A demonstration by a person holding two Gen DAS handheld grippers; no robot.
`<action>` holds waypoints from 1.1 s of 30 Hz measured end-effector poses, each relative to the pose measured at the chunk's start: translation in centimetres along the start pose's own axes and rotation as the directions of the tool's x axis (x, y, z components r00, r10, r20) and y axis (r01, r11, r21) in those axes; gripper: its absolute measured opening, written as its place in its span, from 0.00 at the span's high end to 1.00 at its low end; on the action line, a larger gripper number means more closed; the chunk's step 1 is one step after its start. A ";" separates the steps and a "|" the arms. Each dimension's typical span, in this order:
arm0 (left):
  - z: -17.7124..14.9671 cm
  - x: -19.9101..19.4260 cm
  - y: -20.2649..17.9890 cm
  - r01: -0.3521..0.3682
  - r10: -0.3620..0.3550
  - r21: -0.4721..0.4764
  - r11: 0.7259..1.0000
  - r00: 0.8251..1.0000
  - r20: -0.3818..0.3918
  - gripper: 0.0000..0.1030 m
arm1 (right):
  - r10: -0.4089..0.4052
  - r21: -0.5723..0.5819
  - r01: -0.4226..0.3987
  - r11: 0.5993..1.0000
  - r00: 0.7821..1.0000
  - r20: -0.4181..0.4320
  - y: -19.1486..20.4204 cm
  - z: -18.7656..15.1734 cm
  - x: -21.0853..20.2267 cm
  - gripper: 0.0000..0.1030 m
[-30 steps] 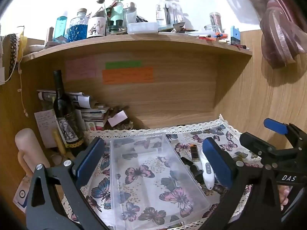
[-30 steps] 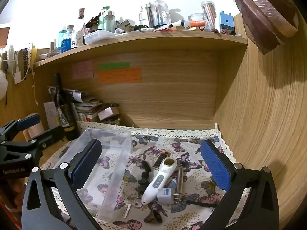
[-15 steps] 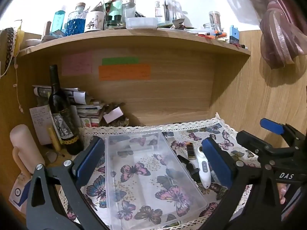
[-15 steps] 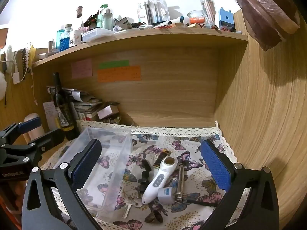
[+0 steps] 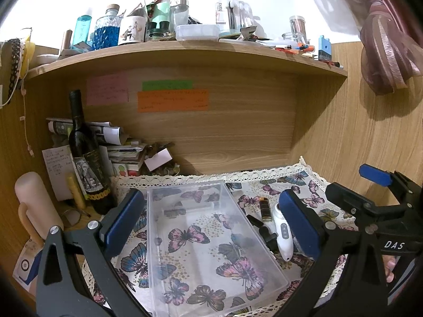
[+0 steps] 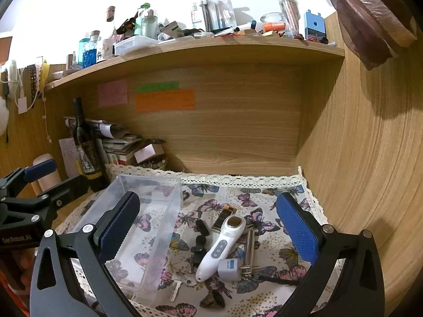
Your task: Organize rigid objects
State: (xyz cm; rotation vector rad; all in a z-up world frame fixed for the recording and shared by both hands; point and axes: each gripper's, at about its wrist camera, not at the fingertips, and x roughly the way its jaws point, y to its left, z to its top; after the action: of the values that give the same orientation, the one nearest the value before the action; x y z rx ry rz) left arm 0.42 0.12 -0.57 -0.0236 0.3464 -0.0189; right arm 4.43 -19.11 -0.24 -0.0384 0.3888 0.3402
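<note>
Left gripper (image 5: 211, 222) hangs wide open over the clear plastic bin (image 5: 211, 240), gripping nothing. Beside the bin on the butterfly cloth (image 6: 264, 200) lie black clips (image 6: 199, 237), a white handheld device (image 6: 219, 248) and keys (image 6: 179, 282). Right gripper (image 6: 208, 227) gapes empty above them.

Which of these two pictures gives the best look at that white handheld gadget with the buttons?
The right wrist view: the white handheld device lies whole and unobstructed among the clutter, round head and buttons visible. In the left wrist view it is smaller, partly hidden behind the left gripper's finger.
</note>
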 end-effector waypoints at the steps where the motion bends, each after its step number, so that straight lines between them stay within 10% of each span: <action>1: 0.0 0.0 0.0 0.001 -0.001 0.001 1.000 1.000 -0.001 0.00 | 0.000 -0.001 0.000 1.000 1.000 0.000 0.0 -0.1 0.1 0.00; 33: 0.2 0.0 -0.2 0.004 -0.004 0.006 1.000 1.000 0.003 0.00 | -0.002 -0.009 0.002 1.000 1.000 0.006 0.2 0.0 0.1 0.00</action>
State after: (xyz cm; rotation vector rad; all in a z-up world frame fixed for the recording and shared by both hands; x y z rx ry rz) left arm 0.53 -0.05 -0.37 -0.0179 0.3430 -0.0238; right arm 4.40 -18.89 -0.28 -0.0463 0.3819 0.3396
